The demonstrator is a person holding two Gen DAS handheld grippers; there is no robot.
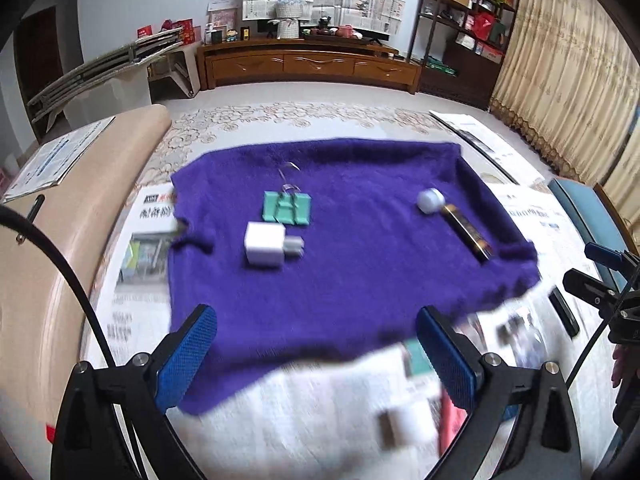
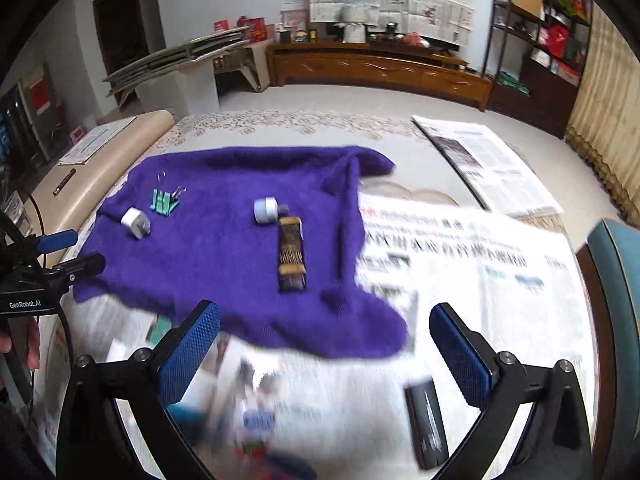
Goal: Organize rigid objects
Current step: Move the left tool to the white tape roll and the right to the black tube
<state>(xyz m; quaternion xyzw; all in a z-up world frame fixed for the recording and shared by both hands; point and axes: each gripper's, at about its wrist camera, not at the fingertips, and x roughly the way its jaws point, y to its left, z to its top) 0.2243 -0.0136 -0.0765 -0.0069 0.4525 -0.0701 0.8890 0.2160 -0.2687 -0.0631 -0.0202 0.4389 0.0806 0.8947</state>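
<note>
A purple cloth [image 1: 344, 248] [image 2: 224, 248] lies on a newspaper-covered table. On it are a green binder clip [image 1: 287, 208] [image 2: 163, 201], a white charger plug [image 1: 266, 245] [image 2: 135, 222], a small grey-white cap [image 1: 431, 201] [image 2: 265, 210] and a dark brown-and-gold bar [image 1: 469, 232] [image 2: 292, 254]. My left gripper [image 1: 316, 356] is open and empty over the cloth's near edge. My right gripper [image 2: 324, 354] is open and empty over the cloth's near right corner. A black flat object [image 2: 427, 424] [image 1: 564, 312] lies on the newspaper near my right finger.
Newspapers [image 2: 480, 264] cover the table right of the cloth. A beige cushioned edge [image 1: 80, 200] runs along the left. A blue chair [image 2: 616, 264] stands at the right. Blurred small items [image 2: 256, 412] lie on the paper at the near edge.
</note>
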